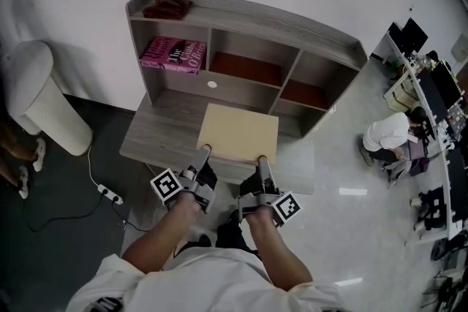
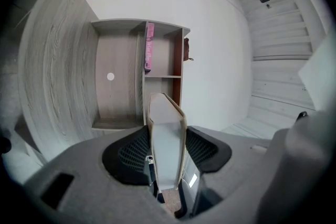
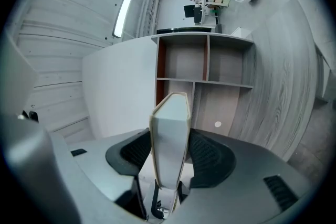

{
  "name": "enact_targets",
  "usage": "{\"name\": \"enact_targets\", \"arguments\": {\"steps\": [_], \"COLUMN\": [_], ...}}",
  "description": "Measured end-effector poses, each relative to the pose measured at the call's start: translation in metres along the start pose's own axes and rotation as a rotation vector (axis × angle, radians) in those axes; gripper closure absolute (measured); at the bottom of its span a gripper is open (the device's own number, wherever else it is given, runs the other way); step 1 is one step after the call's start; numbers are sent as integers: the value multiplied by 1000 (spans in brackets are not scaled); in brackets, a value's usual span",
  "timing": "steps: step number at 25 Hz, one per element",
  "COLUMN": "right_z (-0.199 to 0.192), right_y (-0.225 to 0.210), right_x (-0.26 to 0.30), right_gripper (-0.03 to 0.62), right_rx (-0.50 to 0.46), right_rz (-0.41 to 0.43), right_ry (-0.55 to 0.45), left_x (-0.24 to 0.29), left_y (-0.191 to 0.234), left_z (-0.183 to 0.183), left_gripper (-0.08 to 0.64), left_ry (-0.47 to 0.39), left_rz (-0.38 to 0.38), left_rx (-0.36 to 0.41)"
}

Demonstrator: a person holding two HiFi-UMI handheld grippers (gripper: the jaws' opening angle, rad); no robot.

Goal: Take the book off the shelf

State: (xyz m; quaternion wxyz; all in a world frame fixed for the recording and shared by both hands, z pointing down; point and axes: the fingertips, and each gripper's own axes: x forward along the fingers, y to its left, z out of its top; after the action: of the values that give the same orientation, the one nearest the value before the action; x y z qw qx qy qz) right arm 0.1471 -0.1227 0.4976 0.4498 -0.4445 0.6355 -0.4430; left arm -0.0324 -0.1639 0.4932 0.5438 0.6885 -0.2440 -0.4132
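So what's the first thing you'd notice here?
The big tan book stands out, held flat over the desk with the left tool and the right tool each clamped on its near edge. Behind it, a pink book lies in the left compartment of the shelf, with a dark red cloth on top.

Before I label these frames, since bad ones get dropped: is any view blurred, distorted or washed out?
Head view: sharp, evenly lit, small glare patches on the floor. Left gripper view: fisheye bows the shelf, black ring at the edges. Right gripper view: same bowing, ceiling light bright but nothing washed out.
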Motion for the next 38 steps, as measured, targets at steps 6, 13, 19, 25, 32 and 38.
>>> {"name": "enact_targets", "arguments": {"steps": [6, 13, 19, 25, 32, 38], "right_z": [-13, -20, -26, -24, -27, -31], "right_y": [2, 1, 3, 6, 5, -5], "right_x": [-34, -58, -80, -107, -142, -175], "right_gripper": [365, 365, 365, 365, 365, 365], "right_rx": [11, 5, 22, 21, 62, 76], "right_rz": [-13, -23, -6, -2, -5, -17], "right_ry": [5, 35, 84, 134, 159, 169], "left_x": [-29, -54, -73, -95, -125, -150], "left_y": [-5, -6, -15, -21, -24, -21], "left_z": [-14, -27, -41, -61, -88, -109], "left_gripper": [342, 342, 342, 342, 342, 342], "left_ry": [19, 16, 15, 7, 1, 7], "left_rz": [12, 25, 19, 36, 68, 96], "left_rx": [-6, -11, 8, 22, 30, 37]}}
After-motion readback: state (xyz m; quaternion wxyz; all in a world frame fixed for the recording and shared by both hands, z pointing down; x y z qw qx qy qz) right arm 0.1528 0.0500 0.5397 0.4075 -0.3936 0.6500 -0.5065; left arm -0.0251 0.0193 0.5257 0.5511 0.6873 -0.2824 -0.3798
